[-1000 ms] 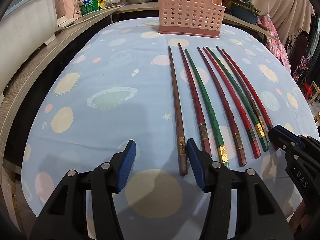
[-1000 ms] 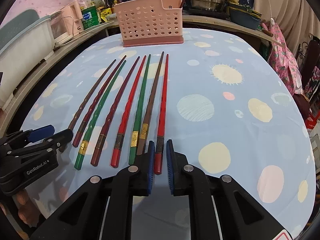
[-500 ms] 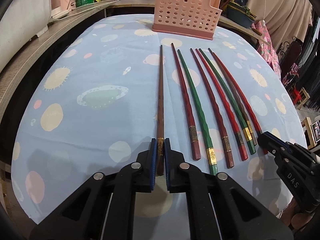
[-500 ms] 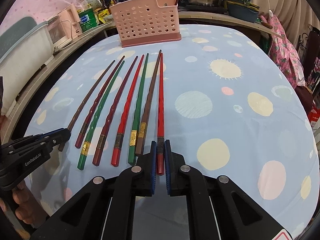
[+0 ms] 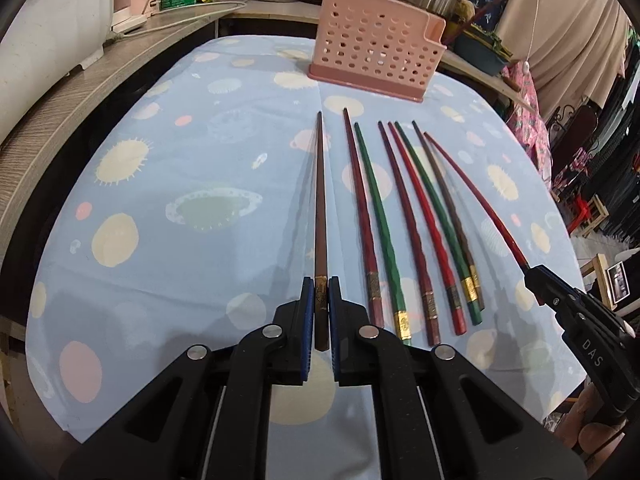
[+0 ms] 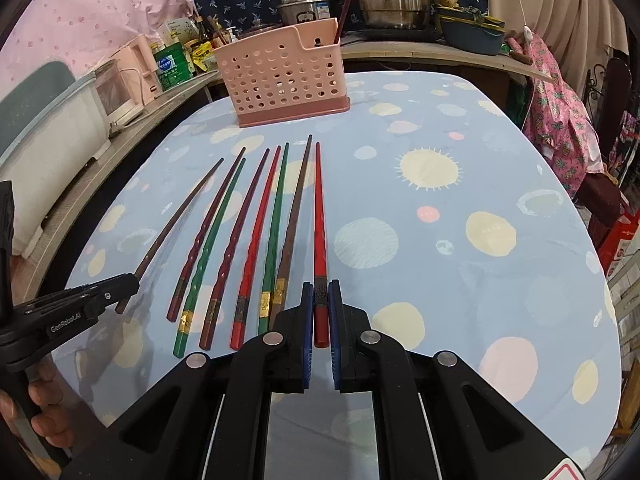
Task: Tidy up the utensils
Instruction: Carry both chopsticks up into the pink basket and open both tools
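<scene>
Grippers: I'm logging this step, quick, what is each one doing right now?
Left gripper: shut on the brown chopstick, near its thick end.
Right gripper: shut on the red chopstick, near its thick end.

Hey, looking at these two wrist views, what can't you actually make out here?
- Inside of the pink basket: both views, its perforated walls hide the contents except one stick standing out.
- Gripped part of the brown chopstick: left wrist view, the left gripper pads cover its sides.
- Gold band markings on the red chopstick: right wrist view, too small.
- The person's hand: right wrist view, cut off by the edge.
</scene>
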Motion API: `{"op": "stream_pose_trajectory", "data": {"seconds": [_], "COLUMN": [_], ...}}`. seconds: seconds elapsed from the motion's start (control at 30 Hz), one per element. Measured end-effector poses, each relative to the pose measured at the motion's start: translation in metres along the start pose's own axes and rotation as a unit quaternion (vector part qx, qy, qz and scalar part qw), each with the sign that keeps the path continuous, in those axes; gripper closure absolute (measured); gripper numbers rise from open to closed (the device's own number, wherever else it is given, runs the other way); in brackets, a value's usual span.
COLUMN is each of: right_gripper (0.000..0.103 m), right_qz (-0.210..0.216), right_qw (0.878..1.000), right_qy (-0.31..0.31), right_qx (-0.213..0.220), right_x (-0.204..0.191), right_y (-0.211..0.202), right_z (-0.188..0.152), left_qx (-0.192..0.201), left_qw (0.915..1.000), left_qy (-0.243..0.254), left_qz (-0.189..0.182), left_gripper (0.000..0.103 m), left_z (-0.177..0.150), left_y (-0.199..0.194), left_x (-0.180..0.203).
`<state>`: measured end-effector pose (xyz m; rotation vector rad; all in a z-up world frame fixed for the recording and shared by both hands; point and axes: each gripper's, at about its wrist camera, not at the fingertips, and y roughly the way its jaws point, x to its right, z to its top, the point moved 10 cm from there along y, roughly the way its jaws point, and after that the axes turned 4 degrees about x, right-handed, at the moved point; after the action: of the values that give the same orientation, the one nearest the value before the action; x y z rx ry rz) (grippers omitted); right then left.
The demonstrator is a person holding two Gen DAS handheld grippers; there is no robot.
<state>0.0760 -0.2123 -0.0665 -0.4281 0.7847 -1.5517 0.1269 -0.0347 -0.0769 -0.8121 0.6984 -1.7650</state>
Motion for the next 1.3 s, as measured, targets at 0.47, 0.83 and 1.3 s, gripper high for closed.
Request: {"op": "stream_pose_trajectory", "data": {"seconds": [0.47,0.83,1.3], "right_gripper": [0.096,0.096,0.096], "right_qz": [0.017,0.035,0.07], "right_qw": [0.996,0.988,0.972], "right_qy": [0.027,0.047,0.06], "right_qx": [0.089,0.146,0.218], "right_x": [0.013,0.016,0.004], "right_y": [-0.037,-0.048,-0.065], "right_z": [0.099,0.179,0.286], "left_qx": [0.081,0.149,0.232], "left_qw": [0.9967,0.9889,0.9728], "left_qy": [-0.008,0.002,0.001], "left_qz": [-0.002,0.009,-0.004], "left_gripper": [0.096,0.096,0.096], "left_z": [0.089,0.182,0.296], "left_y": [-0.048,-0.076,-0.114], "left_x": [0.006,0.018,0.042]}}
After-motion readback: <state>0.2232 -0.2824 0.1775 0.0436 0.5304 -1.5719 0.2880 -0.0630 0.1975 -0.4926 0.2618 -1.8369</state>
